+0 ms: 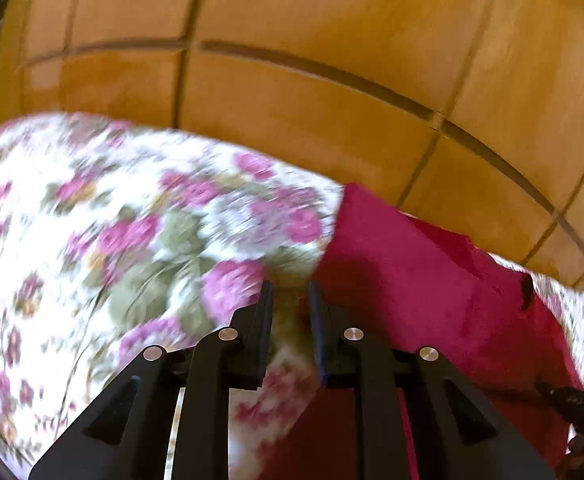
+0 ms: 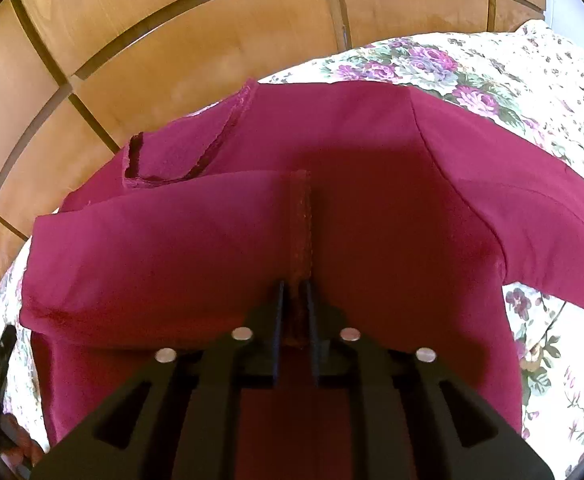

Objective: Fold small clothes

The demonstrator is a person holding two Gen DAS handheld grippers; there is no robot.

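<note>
My right claw (image 2: 295, 286) nips a stitched seam of the magenta garment (image 2: 220, 236), jaws nearly shut on it; my left claw (image 1: 290, 286) stands slightly parted, gripping nothing, over the floral bedspread (image 1: 92, 220); garment lies along the bedspread's far edge, by the wooden wardrobe (image 2: 152, 32).

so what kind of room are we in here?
Likely a bedroom at home. A floral bedspread covers a soft surface, with glossy wooden wardrobe-style panels right behind it. A crimson garment lies spread on the bedspread for folding.
</note>
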